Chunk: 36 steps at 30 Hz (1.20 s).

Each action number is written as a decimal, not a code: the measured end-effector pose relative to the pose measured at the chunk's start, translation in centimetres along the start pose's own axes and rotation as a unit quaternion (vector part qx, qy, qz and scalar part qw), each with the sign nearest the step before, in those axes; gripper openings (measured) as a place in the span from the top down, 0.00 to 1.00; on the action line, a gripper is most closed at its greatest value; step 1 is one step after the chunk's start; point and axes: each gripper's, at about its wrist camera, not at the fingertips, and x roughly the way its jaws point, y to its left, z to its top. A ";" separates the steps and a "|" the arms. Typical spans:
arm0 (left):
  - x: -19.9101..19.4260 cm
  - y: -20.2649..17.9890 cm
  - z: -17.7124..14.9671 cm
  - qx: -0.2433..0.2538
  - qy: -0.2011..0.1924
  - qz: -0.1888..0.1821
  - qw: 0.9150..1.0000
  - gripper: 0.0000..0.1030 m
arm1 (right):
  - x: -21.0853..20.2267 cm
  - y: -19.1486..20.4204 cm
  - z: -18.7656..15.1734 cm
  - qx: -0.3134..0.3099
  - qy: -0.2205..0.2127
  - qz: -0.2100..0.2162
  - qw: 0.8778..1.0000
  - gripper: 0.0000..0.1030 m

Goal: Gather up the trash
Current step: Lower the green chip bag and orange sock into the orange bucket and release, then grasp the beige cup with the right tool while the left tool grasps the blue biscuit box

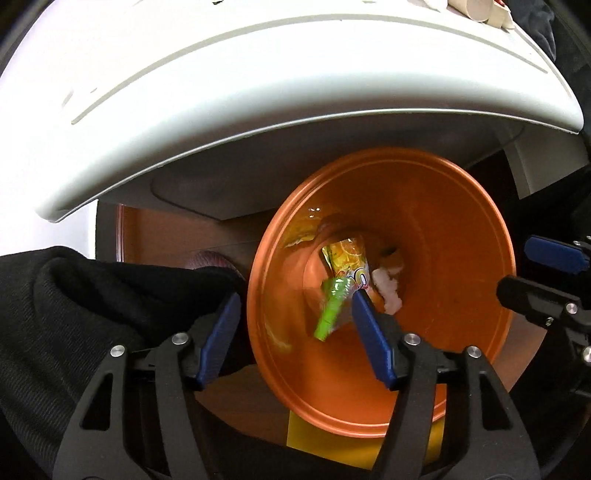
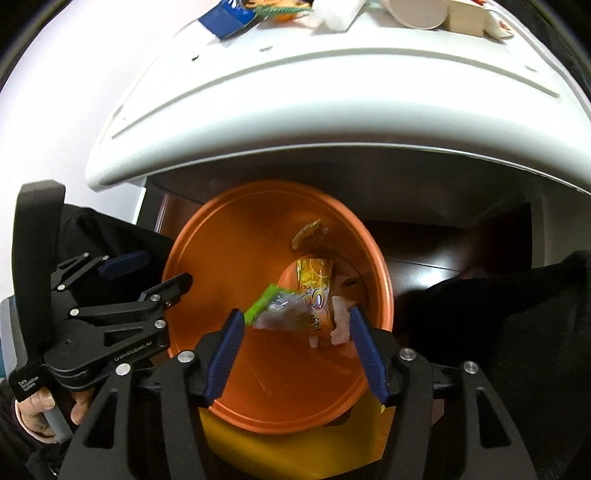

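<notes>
Both the left hand-held gripper and the right hand-held gripper hung open and empty over the orange bin. Inside lay the green-edged wrapper and the orange sachet, seemingly light, crinkly and slippery, best pinched by an edge.

Looks like a home or a small office room, seen at floor level beside a white desk with a rounded edge. Dark brown wooden flooring underneath, glossy enough to catch light. Orange plastic waste bin tucked just under the desk's edge, with snack wrappers and crumpled tissue inside, resting on something yellow. On the desk top, everyday clutter: a paper cup, a blue packet, a white box. Plain white wall at the left. Ordinary lived-in furnishings, no machinery, shelving or shop fittings in sight. Cannot tell more precisely which room.
</notes>
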 end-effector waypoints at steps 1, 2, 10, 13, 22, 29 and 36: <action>-0.1 0.0 -0.1 -0.002 -0.001 -0.002 1.000 0.40 | -0.3 -0.1 0.0 0.004 -0.004 0.003 1.000 0.43; -0.2 0.1 -0.1 -0.003 -0.001 -0.003 1.000 0.40 | -0.6 -0.3 0.1 0.008 -0.008 0.008 1.000 0.43; -5.5 0.7 -0.3 -0.006 -0.106 -0.034 0.994 0.32 | -6.3 -2.2 3.4 0.002 -0.097 -0.017 0.995 0.40; -8.1 0.4 -0.5 0.006 -0.163 -0.041 0.986 0.25 | -8.6 -3.3 6.4 0.001 -0.143 -0.042 0.989 0.39; -8.9 0.4 -0.7 0.011 -0.193 -0.071 0.979 0.25 | -9.4 -5.5 16.4 0.003 -0.156 -0.055 0.986 0.43; -7.5 1.6 -0.1 -0.014 -0.173 -0.098 0.980 0.25 | -7.3 -7.2 20.4 0.032 -0.117 -0.023 0.992 0.43; -7.2 2.3 0.0 -0.028 -0.170 -0.113 0.979 0.25 | -6.3 -7.0 22.0 0.020 -0.099 -0.053 0.993 0.47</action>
